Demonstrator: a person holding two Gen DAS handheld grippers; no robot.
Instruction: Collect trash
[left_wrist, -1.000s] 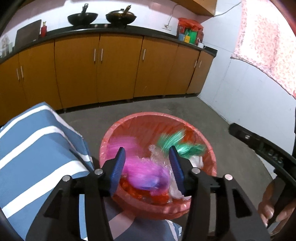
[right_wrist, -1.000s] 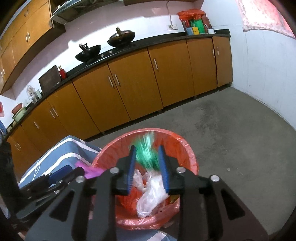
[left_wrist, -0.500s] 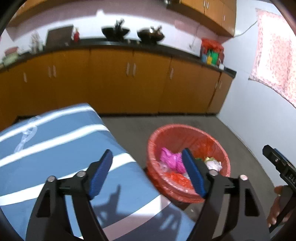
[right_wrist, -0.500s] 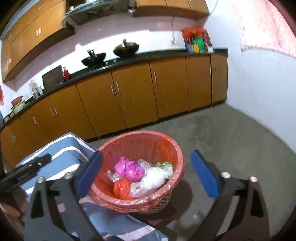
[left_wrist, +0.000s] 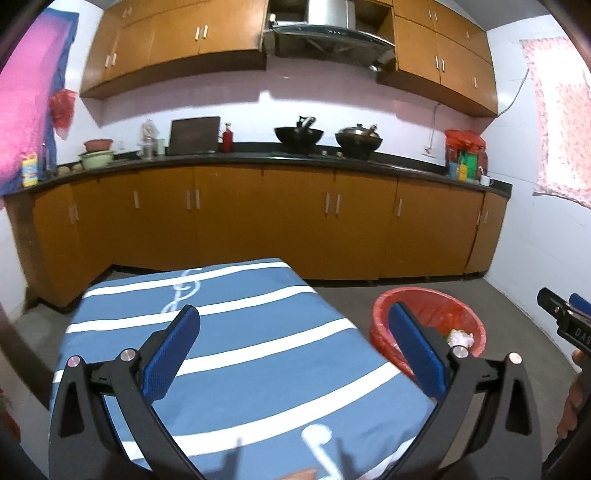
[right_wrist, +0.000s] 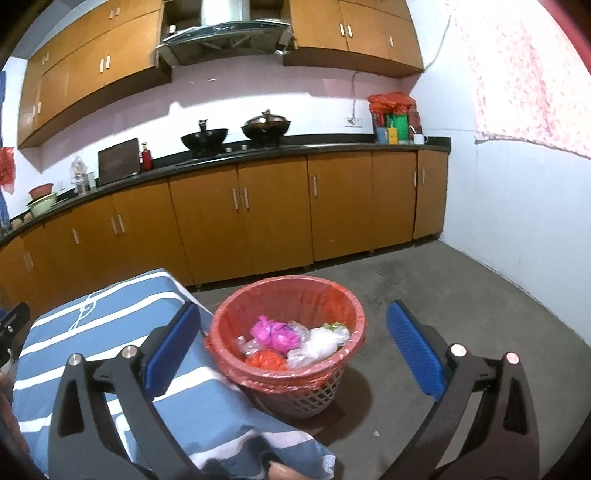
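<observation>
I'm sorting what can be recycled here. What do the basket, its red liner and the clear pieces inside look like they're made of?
The basket looks like grey moulded plastic: a rigid lattice wall with open holes. The red liner appears to be thin plastic film, glossy, crinkled and folded over the rim. The clear pieces look like crumpled translucent plastic bags or wrap; the exact type cannot be told.

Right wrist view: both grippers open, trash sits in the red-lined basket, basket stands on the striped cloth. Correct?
Not quite. The right wrist view shows the basket standing on the floor beside the striped cloth, not on it. The rest holds: trash inside, left gripper and right gripper open.
</observation>
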